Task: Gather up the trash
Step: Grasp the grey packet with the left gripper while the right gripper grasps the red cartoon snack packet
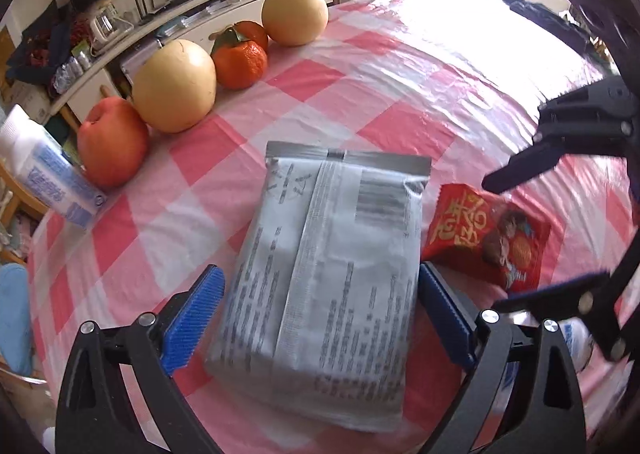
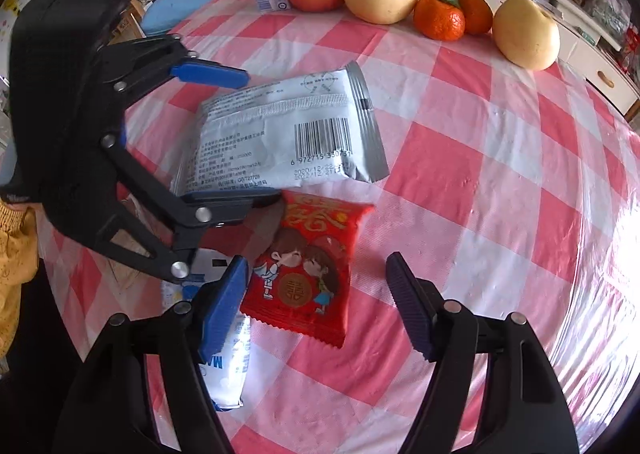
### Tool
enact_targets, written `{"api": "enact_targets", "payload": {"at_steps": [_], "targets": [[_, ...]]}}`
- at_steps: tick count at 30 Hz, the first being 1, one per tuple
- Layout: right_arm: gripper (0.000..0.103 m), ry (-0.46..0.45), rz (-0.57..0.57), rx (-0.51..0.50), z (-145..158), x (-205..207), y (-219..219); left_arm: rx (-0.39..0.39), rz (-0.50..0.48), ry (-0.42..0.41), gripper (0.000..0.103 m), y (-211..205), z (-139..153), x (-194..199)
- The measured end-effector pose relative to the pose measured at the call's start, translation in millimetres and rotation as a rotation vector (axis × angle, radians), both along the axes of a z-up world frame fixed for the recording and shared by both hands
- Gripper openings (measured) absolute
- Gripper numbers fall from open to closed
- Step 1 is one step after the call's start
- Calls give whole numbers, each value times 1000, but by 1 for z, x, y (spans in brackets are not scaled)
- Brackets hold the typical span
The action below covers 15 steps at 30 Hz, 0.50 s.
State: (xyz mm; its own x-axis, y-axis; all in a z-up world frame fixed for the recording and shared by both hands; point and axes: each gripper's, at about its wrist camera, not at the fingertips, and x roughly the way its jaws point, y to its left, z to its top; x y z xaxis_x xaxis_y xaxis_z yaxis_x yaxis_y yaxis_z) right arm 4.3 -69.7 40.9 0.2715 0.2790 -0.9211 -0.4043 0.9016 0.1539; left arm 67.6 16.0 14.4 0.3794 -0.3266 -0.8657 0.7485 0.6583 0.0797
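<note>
A silver-grey foil packet lies on the pink checked tablecloth between the open fingers of my left gripper; the right pad touches its edge, the left pad stands apart. It also shows in the right wrist view, with the left gripper straddling it. A red snack packet lies just right of it, between the open fingers of my right gripper, which holds nothing. The red packet also shows in the left wrist view, below the right gripper. A white and blue wrapper lies under the right gripper's left finger.
Along the table's far edge stand a red apple, two yellow pears, two tangerines and a white and blue bottle. A cluttered shelf unit stands beyond the table. A blue seat is beside the table.
</note>
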Motion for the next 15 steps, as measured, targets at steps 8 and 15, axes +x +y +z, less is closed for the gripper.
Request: {"api": "enact_targets", "payload": {"at_steps": [8,15], "targets": [[65,-35,23,-57,0,-4,8,-64,56,-17,93,3,-4,-3],[54,-63,8,-91,-2,-2,14,-78,113,-52,80,7,-1,-16]]}}
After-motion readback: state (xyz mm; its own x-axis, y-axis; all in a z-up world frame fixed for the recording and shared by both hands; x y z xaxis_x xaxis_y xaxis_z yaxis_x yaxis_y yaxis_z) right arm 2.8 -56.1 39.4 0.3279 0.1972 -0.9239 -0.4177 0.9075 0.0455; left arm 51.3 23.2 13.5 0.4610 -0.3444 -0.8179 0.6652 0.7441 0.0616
